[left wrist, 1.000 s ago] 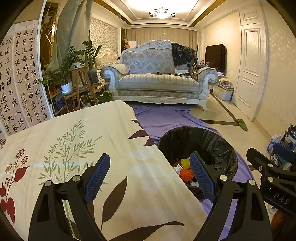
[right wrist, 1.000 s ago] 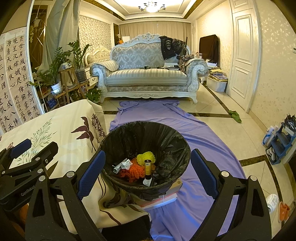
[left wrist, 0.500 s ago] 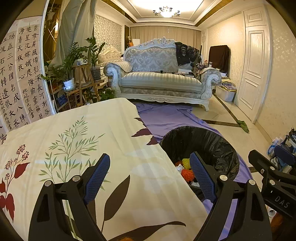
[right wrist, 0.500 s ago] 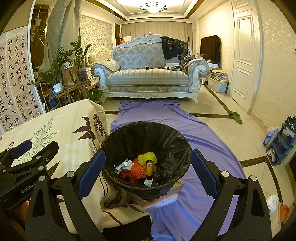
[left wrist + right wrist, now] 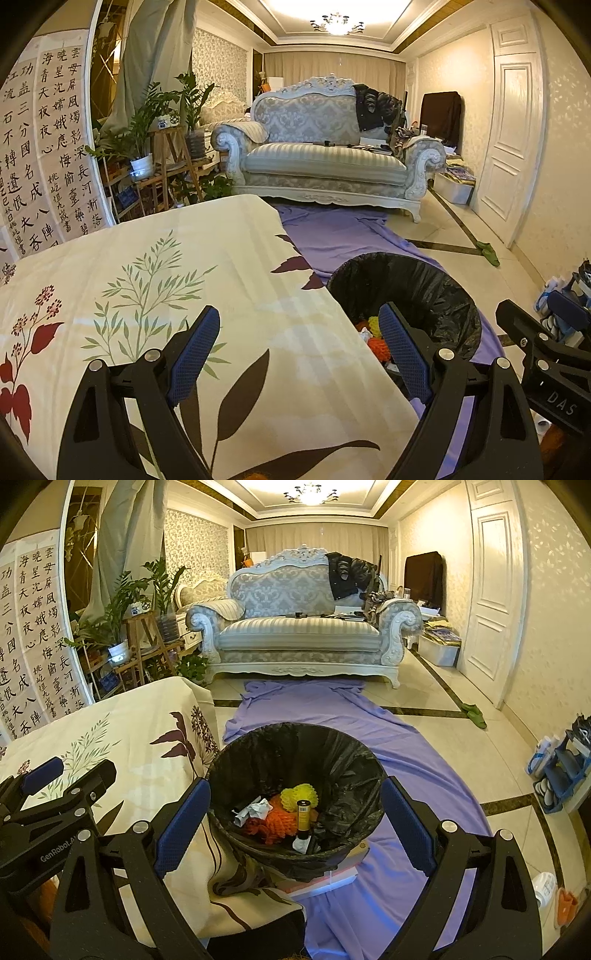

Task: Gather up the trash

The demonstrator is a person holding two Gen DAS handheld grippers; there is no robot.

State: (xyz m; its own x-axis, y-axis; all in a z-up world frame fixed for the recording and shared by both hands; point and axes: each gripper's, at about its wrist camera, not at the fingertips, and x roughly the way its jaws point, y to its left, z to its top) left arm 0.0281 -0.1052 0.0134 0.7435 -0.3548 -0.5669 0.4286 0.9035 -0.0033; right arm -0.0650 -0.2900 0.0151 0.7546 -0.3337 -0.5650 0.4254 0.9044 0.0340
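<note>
A bin lined with a black bag [image 5: 332,749] stands on the floor beside the table, also seen in the left wrist view as the bin [image 5: 424,284]. Inside lie orange netting [image 5: 273,821], a yellow foam net [image 5: 299,794], crumpled paper [image 5: 253,808] and a small dark bottle [image 5: 303,814]. My right gripper [image 5: 295,823] hangs open above the bin, nothing between its fingers. My left gripper [image 5: 299,350] is open over the table's right edge, empty. The right gripper [image 5: 546,354] shows at the left view's right side, the left gripper [image 5: 55,786] at the right view's left side.
The table wears a cream floral cloth [image 5: 166,280]. A purple sheet [image 5: 314,709] covers the floor toward a grey sofa [image 5: 303,627]. Plants on wooden stands [image 5: 162,147] sit left, a white door [image 5: 495,602] and a shoe rack [image 5: 565,771] right.
The left wrist view has shifted slightly, the sofa and bin sitting a little further right in frame. Both grippers stay open and the bin's contents are unchanged.
</note>
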